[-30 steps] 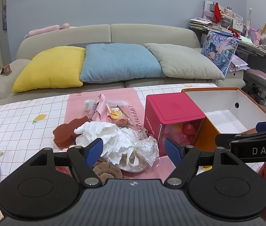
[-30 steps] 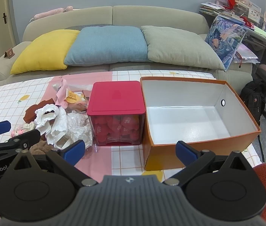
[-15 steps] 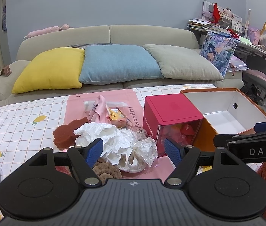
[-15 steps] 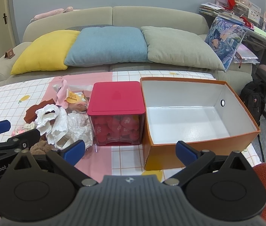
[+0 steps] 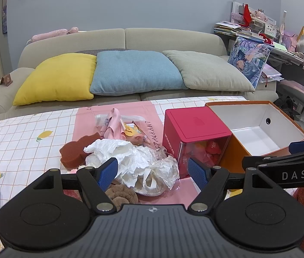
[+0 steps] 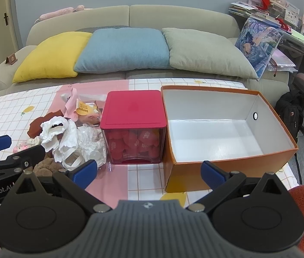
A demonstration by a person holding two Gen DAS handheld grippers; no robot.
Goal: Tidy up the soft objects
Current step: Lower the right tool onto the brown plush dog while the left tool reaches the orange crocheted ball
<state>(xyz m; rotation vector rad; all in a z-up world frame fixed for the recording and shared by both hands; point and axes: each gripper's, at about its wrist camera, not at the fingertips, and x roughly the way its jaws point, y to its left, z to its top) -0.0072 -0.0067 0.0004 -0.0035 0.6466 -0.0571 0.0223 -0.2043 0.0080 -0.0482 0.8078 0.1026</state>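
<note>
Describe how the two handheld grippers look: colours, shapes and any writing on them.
Both are matte black plastic. The left gripper and the right gripper each have a ribbed grey-black body with a small round emblem, two rounded lobes with circular discs, silver screws, and angular arms ending in blue textured pads. The right gripper's side shows white letters "DAS" in the left view; the left one's reads "enRobot.AI" in the right view. No cables or sleeves are visible.

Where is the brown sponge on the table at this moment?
In the left wrist view the brown sponge lies left of centre on the table, touching the crumpled white bag.
</note>
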